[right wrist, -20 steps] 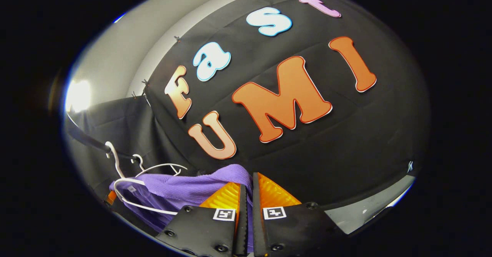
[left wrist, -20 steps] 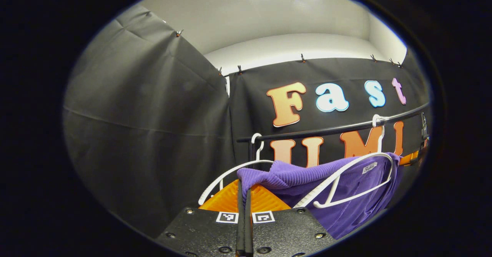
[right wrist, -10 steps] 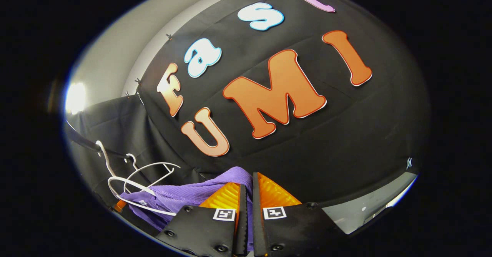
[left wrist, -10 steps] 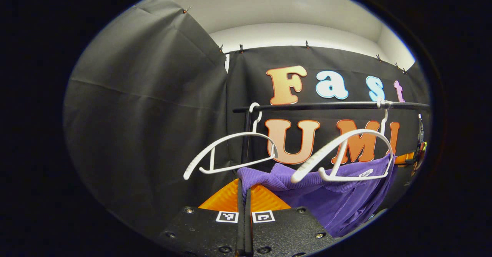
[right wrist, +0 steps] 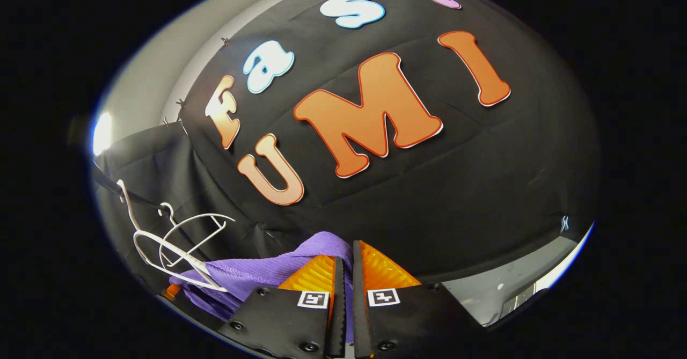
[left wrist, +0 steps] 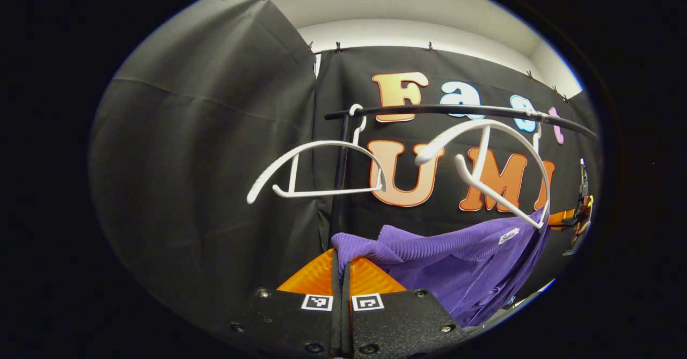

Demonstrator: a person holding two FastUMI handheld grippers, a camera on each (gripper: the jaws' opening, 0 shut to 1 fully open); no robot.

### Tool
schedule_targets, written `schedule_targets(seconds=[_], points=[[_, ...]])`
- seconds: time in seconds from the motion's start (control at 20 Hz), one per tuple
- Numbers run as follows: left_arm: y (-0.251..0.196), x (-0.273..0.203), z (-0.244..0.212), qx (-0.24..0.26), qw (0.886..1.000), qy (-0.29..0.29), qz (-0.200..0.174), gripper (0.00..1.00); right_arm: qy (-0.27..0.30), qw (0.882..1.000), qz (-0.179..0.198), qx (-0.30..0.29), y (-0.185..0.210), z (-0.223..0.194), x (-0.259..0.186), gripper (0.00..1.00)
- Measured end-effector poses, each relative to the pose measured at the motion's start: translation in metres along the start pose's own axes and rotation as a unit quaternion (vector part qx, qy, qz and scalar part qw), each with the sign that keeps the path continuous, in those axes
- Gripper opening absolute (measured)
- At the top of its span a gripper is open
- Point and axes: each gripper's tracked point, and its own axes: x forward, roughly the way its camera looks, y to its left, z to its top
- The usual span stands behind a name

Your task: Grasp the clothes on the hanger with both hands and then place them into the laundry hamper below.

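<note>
In the left gripper view, my left gripper [left wrist: 341, 259] has its jaws pinching a corner of the purple garment [left wrist: 461, 265], which hangs below two white hangers [left wrist: 316, 168] on the black rail [left wrist: 456, 110], one end caught on the nearer hanger. In the right gripper view, my right gripper [right wrist: 346, 268] jaws clamp the garment's other end.

Purple ribbed garment [left wrist: 456, 262] sags, apparently snagging one white hanger [left wrist: 494, 160]
</note>
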Motion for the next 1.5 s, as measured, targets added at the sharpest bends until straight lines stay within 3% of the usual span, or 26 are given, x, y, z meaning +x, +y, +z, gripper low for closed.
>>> schedule_targets(seconds=[0.3,0.65,0.85,1.1,1.5], points=[[-0.017,0.001,-0.037,-0.011,0.999,0.041,-0.015,0.0,0.036,0.999,-0.034,-0.005,-0.041,-0.033,-0.002,0.13],[-0.026,-0.016,-0.045,-0.015,0.999,0.041,-0.029,0.0,0.04,0.997,-0.034,-0.047,-0.053,-0.046,-0.034,0.13],[-0.037,-0.031,-0.051,-0.019,0.999,0.038,-0.032,0.0,0.052,0.996,-0.033,-0.069,-0.053,-0.076,-0.053,0.13],[-0.085,-0.063,-0.062,0.007,0.996,0.045,-0.083,0.0,0.092,0.993,-0.005,-0.079,-0.043,-0.128,-0.089,0.11],[-0.189,-0.101,-0.087,0.01,0.98,0.059,-0.19,0.0,0.113,0.991,0.011,-0.069,-0.052,-0.197,-0.133,0.09]])
